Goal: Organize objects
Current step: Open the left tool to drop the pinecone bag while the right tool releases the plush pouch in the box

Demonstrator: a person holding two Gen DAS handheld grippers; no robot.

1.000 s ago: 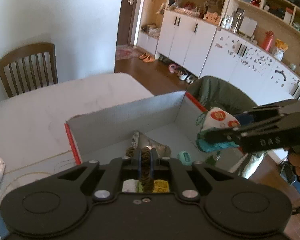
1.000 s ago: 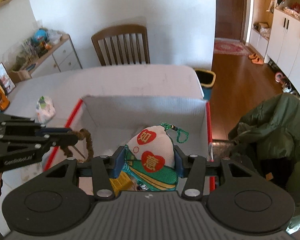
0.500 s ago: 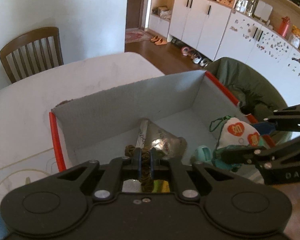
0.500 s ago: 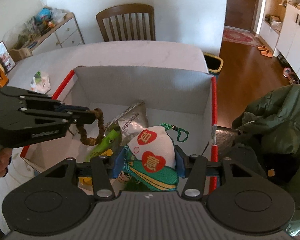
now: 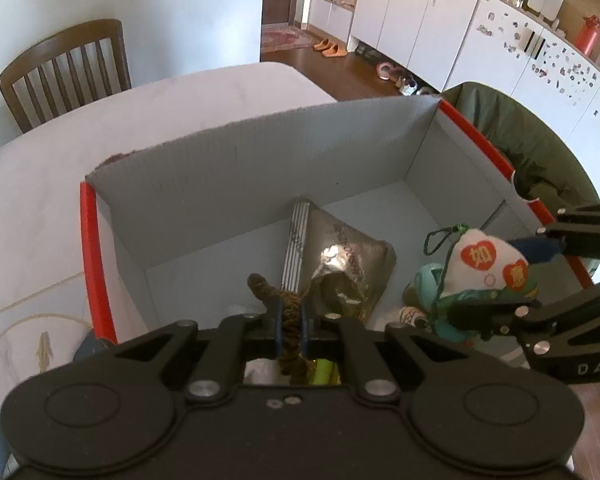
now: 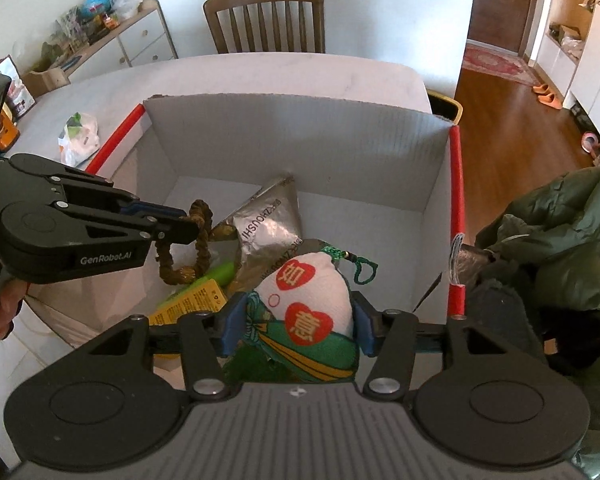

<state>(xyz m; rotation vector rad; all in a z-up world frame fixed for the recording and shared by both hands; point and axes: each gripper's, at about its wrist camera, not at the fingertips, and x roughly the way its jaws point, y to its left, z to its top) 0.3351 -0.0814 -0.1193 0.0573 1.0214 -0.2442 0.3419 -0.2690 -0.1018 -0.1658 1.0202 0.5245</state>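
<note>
Hanging vertically, rope loop (image 6: pixel 188 248) in left tool (image 6: pixel 192 224) over box (image 6: pixel 300 128).

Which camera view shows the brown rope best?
The right wrist view: the brown rope hangs as a whole loop from the left gripper over the box. The left wrist view shows only a short piece pinched between its own fingers.

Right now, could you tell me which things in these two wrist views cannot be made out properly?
- Lower end of the brown rope: left wrist view, hidden behind the left gripper.
- Items under the white pouch: right wrist view, covered by it and the right gripper.
- Teal object: left wrist view, mostly behind the pouch; identity unclear.
- Print on the silver packet: partly cut off by folds.
</note>
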